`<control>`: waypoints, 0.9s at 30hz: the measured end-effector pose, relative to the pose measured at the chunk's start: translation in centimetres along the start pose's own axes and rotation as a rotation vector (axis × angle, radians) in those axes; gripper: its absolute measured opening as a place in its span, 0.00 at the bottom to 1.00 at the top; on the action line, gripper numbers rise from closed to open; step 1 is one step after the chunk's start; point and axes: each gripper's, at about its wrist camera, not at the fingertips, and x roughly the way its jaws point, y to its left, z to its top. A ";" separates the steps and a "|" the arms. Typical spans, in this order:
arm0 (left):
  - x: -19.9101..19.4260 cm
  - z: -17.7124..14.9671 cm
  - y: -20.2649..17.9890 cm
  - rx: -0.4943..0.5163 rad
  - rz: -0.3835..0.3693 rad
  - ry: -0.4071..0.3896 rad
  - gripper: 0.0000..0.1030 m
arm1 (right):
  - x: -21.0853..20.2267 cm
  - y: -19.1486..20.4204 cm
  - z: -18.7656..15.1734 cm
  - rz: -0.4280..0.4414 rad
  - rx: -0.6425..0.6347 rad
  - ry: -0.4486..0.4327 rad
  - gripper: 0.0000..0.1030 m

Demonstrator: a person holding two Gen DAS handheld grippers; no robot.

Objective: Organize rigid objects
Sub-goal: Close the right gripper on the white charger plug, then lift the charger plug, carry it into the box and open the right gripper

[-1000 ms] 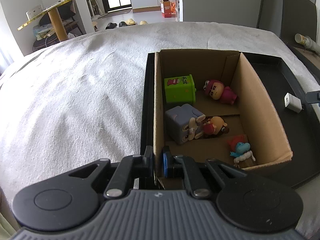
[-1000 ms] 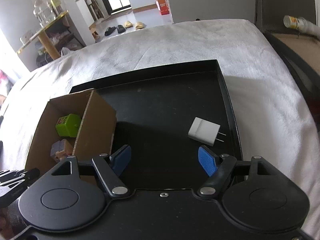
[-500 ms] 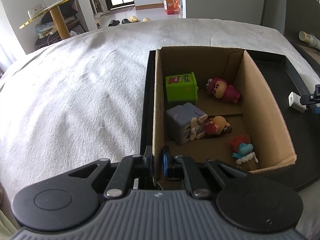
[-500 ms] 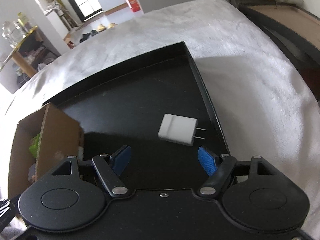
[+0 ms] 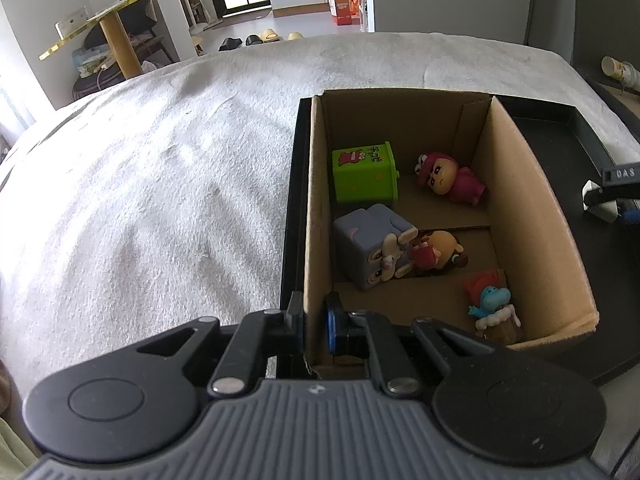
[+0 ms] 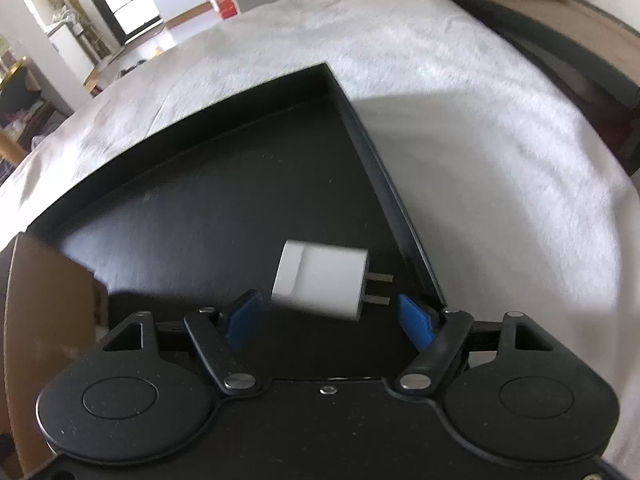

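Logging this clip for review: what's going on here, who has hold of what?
A person works two handheld grippers over a black tray on a white cloth. The left gripper is clamped on the near wall of a cardboard box that holds several toy figures and cubes. The right gripper is open, its fingers either side of a white charger plug lying on the tray, not yet gripping it.

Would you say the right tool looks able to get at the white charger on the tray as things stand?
Probably yes: the right tool is open, its fingers either side of the white charger, which lies apart from the cardboard box on the black tray.
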 end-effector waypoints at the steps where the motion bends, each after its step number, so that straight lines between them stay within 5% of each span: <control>1: 0.0 0.0 0.0 0.001 0.000 0.000 0.10 | 0.1 0.1 0.2 0.006 0.004 -0.004 0.75; 11: 0.0 0.1 -0.3 0.009 0.004 0.002 0.10 | 0.5 0.5 0.6 -0.004 -0.005 0.002 0.77; 14: 0.1 0.2 -0.4 0.010 0.005 0.004 0.10 | 0.8 1.6 0.8 -0.093 -0.056 0.000 0.60; 16: 0.2 0.2 -0.3 0.008 0.004 0.006 0.10 | 1.0 2.2 1.0 -0.130 -0.091 0.008 0.59; 27: 0.1 0.0 0.1 0.002 -0.018 0.000 0.10 | -3.0 3.8 0.6 -0.053 -0.128 0.010 0.59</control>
